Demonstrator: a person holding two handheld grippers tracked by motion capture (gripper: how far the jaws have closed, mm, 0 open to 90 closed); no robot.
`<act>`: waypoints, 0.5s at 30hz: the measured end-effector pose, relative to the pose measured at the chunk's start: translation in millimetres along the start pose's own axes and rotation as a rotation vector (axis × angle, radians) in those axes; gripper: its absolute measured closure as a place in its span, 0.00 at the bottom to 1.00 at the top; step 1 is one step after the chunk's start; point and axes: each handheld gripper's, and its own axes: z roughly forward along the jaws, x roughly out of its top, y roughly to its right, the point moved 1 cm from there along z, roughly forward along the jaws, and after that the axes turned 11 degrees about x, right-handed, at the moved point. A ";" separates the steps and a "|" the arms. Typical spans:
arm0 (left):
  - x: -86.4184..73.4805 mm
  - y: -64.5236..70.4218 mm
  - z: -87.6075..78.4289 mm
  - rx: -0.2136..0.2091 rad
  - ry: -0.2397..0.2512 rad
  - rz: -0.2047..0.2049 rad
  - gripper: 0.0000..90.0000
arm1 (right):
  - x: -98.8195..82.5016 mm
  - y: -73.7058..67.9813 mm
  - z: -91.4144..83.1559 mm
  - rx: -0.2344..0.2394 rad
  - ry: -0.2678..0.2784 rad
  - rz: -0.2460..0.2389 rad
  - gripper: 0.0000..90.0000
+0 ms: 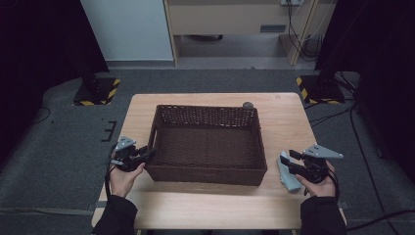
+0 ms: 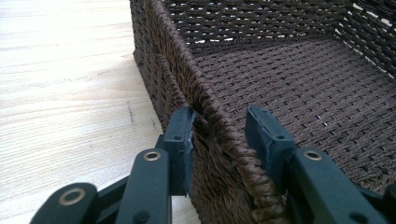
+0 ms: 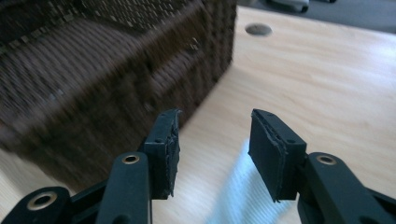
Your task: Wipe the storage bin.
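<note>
Left gripper (image 2: 219,130) straddles the basket (image 1: 208,147) wall at centre frame; one pad touches the weave, the other side's contact is hard to judge. Right gripper (image 3: 212,144) hangs open above the pale blue cloth (image 1: 288,177), lower right, its far end cut off and blurred.

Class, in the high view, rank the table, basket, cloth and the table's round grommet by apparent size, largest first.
1. Table
2. Basket
3. Cloth, partly hidden by the right gripper
4. Grommet

Wooden table (image 1: 215,208); round grommet hole (image 1: 248,104) near far edge; yellow-black striped stand bases (image 1: 98,91) on grey carpet.
</note>
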 end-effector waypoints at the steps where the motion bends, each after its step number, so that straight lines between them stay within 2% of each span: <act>1: 0.1 -0.2 0.2 -0.001 0.000 -0.002 0.68 | 3.9 -2.7 1.9 0.004 0.013 -0.003 0.59; 4: 0.2 -0.9 0.9 -0.006 0.001 -0.009 0.69 | 15.5 -10.5 8.3 0.025 0.037 -0.013 0.56; 8: 2.5 -0.8 3.4 -0.004 0.000 0.000 0.69 | 27.1 -19.6 17.4 0.031 0.042 -0.039 0.55; 12: 3.6 -0.4 4.6 -0.001 0.001 0.006 0.70 | 40.0 -23.2 28.2 0.023 0.043 -0.070 0.56; 15: 3.7 -0.1 4.7 0.000 0.001 0.007 0.70 | 44.9 -24.1 37.6 0.038 0.037 -0.081 0.57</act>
